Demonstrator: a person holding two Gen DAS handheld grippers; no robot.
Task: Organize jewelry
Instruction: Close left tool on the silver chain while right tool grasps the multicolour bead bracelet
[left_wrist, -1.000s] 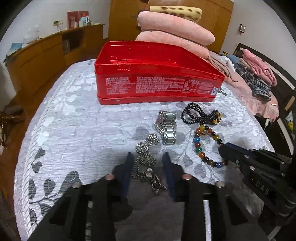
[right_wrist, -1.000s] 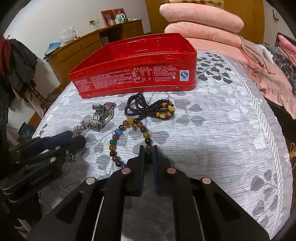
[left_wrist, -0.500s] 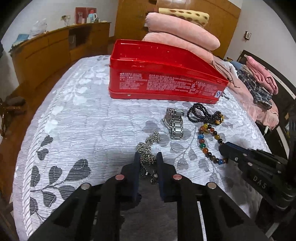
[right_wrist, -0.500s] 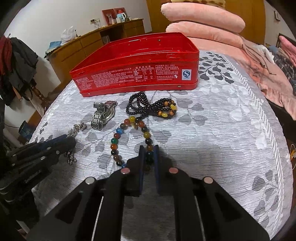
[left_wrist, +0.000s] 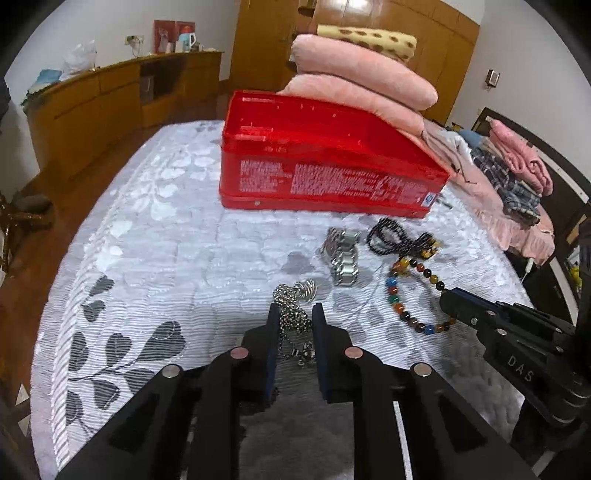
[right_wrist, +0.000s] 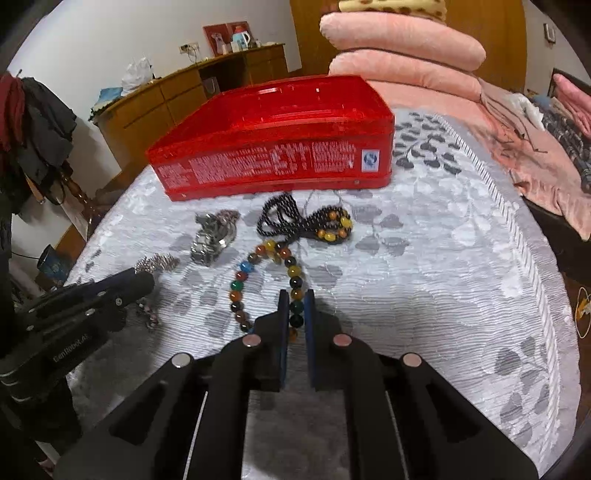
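Note:
An open red tin box (left_wrist: 325, 173) (right_wrist: 280, 147) stands on the grey leaf-patterned bed cover. In front of it lie a silver watch (left_wrist: 341, 254) (right_wrist: 214, 236), a black bead string (left_wrist: 399, 240) (right_wrist: 295, 218), a multicoloured bead bracelet (left_wrist: 410, 291) (right_wrist: 258, 273) and a silver chain necklace (left_wrist: 295, 302) (right_wrist: 157, 262). My left gripper (left_wrist: 294, 314) is closed around the silver chain. My right gripper (right_wrist: 295, 299) is shut on the near side of the multicoloured bracelet.
Stacked pink pillows (left_wrist: 358, 74) lie behind the box. Folded clothes (left_wrist: 517, 162) lie on the right. A wooden sideboard (left_wrist: 103, 103) runs along the left wall. The bed cover edge drops off at left (left_wrist: 48, 295) and at right (right_wrist: 546, 295).
My left gripper has closed from wide open onto the silver chain and shifted left of the box view. My right gripper has stayed shut on the bracelet and risen slightly.

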